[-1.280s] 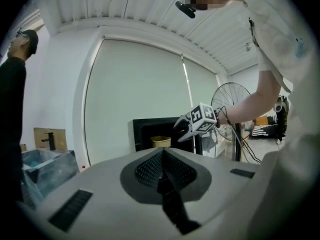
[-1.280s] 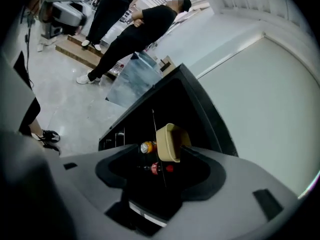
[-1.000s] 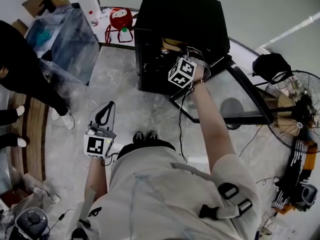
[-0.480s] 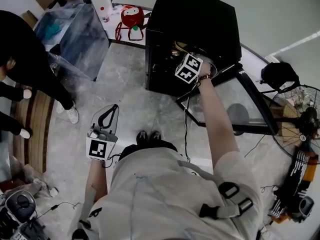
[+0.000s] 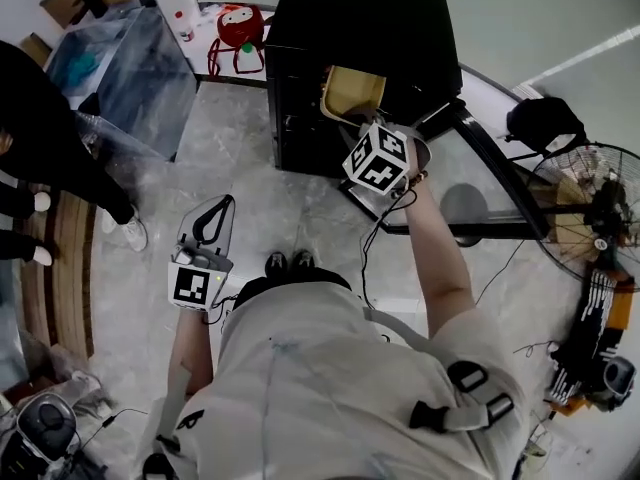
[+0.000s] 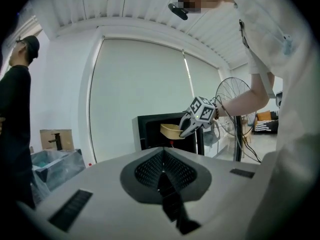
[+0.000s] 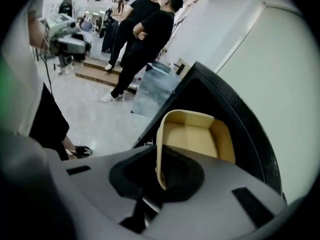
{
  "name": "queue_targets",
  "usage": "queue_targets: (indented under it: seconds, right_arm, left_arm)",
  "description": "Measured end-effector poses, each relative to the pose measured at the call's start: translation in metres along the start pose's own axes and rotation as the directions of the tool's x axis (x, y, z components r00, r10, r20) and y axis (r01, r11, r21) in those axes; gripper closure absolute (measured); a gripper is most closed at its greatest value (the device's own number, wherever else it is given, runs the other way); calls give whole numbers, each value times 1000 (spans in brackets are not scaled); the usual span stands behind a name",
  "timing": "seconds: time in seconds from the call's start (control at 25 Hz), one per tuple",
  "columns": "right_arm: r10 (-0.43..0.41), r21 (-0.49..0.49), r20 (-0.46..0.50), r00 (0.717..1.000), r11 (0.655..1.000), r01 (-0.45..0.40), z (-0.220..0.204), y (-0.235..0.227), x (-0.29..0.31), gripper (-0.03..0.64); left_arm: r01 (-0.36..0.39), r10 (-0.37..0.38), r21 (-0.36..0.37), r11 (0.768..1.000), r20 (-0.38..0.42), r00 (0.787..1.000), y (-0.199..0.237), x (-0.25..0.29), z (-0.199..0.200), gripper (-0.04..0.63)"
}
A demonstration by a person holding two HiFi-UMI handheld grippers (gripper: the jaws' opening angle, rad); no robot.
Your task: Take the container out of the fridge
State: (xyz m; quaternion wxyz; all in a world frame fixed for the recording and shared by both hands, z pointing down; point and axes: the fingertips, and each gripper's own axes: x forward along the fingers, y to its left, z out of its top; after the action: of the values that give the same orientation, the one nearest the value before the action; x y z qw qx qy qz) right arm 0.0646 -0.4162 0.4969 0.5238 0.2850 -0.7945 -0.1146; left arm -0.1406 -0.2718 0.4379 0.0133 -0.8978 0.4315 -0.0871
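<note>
A tan open container sits tilted just outside the front of the black fridge, whose glass door stands open to the right. My right gripper holds it by the near rim; in the right gripper view the jaws are closing with the container's thin wall pinched between them. My left gripper hangs low over the floor, well left of the fridge, shut with nothing in it. From there the container shows in front of the fridge opening.
A clear plastic box and a red toy stand left of the fridge. A person in black stands at the far left. A standing fan and a black bag are on the right.
The right gripper has pulled back from inside the fridge toward me, and the tan container has come out with it. The left gripper has hardly moved.
</note>
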Motion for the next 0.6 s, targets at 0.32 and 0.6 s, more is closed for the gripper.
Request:
queue_targets:
  seconds: [0.32, 0.6]
  right_arm:
    - [97, 16, 71, 993, 995, -99, 7, 91, -76, 584]
    - [117, 5, 23, 993, 993, -117, -2, 131, -106, 592]
  left_arm:
    - [100, -101, 25, 995, 31, 994, -21, 31, 3, 589]
    - [188, -191, 44, 981, 72, 979, -43, 61, 17, 589]
